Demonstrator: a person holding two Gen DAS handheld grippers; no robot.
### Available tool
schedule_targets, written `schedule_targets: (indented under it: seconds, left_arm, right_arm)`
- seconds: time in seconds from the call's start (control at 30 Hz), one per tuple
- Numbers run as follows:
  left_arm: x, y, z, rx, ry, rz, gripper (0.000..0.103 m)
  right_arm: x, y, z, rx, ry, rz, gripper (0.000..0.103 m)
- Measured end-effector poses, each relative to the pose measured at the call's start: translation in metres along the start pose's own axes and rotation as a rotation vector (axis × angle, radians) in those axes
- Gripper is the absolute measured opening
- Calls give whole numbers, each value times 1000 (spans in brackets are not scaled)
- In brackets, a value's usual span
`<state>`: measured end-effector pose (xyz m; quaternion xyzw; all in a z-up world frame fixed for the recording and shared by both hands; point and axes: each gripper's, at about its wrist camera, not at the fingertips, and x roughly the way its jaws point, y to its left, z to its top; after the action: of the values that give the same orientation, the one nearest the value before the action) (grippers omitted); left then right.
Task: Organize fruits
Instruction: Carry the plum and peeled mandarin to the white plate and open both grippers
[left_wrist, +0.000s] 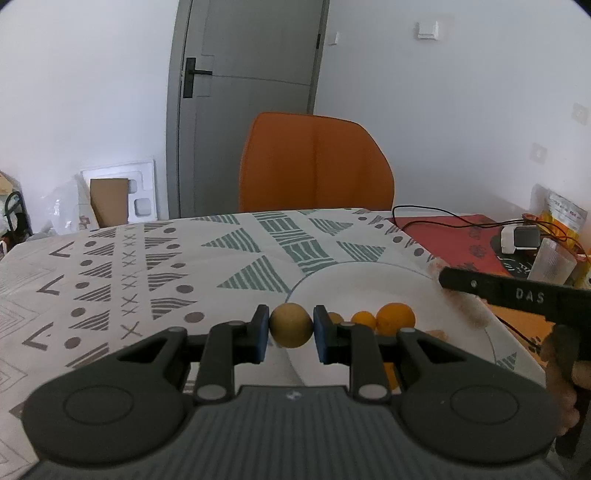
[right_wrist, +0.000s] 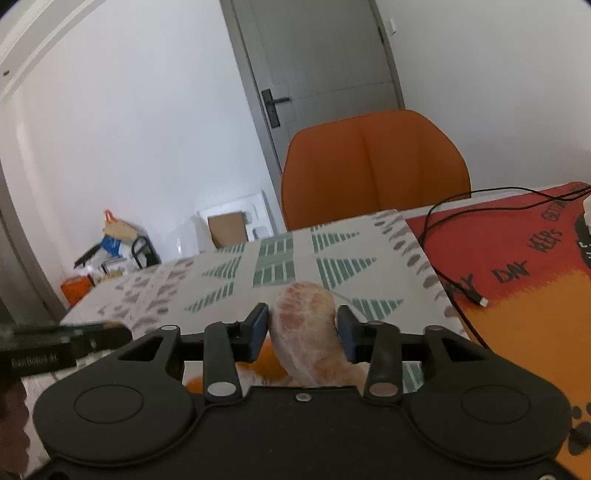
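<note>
1. Over on the left, the desk wears a pale cloth printed with grey dots, crosses and green striped triangles.
2. The left claw is closed onto a small round brownish fruit, its blue pads pressing both sides, lifted just over the near-left rim of the white plate.
3. On that plate, right of the held fruit, 3 small orange fruits sit in a row close together, partly hidden behind the claw's right finger.
4. Behind the desk stands an orange chair, with a grey door beyond it.
5. The right claw grips a peeled citrus fruit, pale and veined, squeezed between its 2 blue pads; from the left wrist view, the tool's black body reaches across the plate's right edge.
6. Under the peeled fruit, blurred orange pieces show below the claw; what they are, I cannot tell.
7. Farthest right, a red and orange mat lies on the desk beside the cloth, with a black cable trailing over it and its plug end resting on the mat.
</note>
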<state>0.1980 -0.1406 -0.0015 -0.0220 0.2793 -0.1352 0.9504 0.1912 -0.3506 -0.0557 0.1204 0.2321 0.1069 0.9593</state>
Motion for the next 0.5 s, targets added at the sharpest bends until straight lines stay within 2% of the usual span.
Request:
schedule_targets:
  seconds: [0.07, 0.23, 0.3, 0.37, 0.5]
  left_arm:
    - [2, -3, 1, 4, 2, -10, 24]
    - [7, -8, 0, 15, 16, -29, 24]
    - [9, -10, 0, 20, 23, -40, 24]
    - [11, -13, 1, 21, 29, -50, 25]
    - [5, -16, 4, 38, 7, -64, 30]
  right_arm:
    - [-2, -1, -1, -5, 0, -6, 53]
    - [-15, -5, -9, 18, 7, -19, 54]
    - [-23, -6, -13, 36, 2, -20, 61]
    - [-29, -7, -17, 54, -1, -26, 62]
    - [-41, -7, -24, 92, -12, -31, 66]
